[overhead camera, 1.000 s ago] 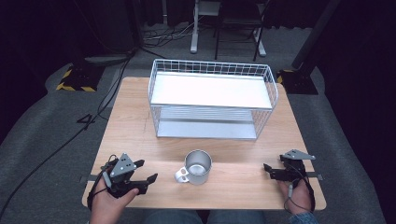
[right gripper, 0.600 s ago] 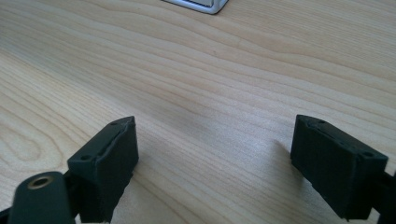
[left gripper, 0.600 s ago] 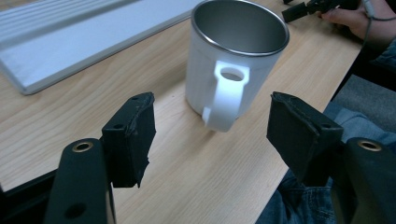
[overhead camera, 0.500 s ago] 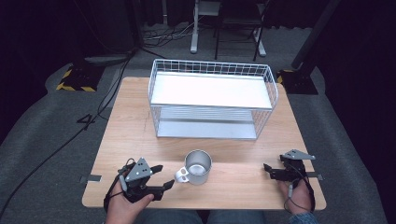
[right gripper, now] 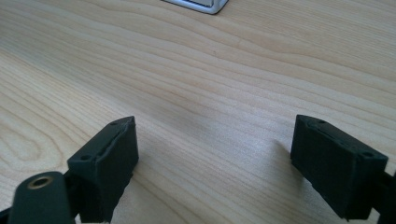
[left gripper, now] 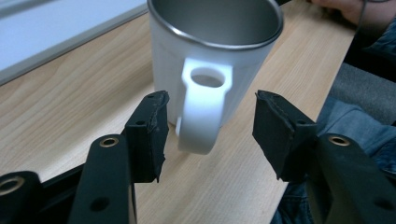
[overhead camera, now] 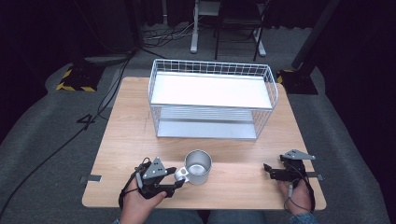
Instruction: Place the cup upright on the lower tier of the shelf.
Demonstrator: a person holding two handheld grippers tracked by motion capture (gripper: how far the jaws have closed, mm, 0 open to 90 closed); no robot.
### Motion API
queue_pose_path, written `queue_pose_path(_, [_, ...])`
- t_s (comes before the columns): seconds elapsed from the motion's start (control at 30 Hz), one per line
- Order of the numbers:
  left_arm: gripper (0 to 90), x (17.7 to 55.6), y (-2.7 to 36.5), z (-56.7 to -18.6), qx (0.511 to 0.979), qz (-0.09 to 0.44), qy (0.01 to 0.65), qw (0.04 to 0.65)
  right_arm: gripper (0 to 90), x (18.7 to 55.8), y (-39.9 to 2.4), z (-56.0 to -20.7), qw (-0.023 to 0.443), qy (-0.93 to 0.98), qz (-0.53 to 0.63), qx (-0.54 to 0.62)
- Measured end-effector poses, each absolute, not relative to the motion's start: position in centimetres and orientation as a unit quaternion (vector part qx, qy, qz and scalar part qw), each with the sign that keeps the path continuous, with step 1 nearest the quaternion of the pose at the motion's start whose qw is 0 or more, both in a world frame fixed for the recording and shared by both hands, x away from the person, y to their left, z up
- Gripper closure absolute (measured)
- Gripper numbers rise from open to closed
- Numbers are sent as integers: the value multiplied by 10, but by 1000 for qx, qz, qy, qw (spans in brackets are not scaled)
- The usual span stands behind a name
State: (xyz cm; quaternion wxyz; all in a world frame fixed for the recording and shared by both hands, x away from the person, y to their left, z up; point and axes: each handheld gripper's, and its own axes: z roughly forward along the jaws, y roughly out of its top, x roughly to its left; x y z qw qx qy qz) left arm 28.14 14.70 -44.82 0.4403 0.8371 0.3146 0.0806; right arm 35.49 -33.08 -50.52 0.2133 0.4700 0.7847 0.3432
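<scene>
White enamelled metal mug (left gripper: 212, 60) is standing handle-first between the left hand-held gripper (left gripper: 210, 128)'s wide-spread jaws, probably inviting a handle grasp.

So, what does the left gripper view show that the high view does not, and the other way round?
Left gripper view alone: the mug's handle standing between the open black jaws, untouched, with its hole visible. High view alone: the white wire rack behind the mug and the right gripper resting open near the table's right edge. Both: the metal mug, the wooden table, the left gripper.
</scene>
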Motion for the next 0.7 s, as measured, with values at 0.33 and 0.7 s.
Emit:
queue_pose_path(0.33, [572,288,140,-453,846,85,310,425,150,355,-331,-505,213,785,343,470])
queue_pose_path(0.7, [694,290,131,-448,866,106,288,396,150,355,-331,-505,213,785,343,470])
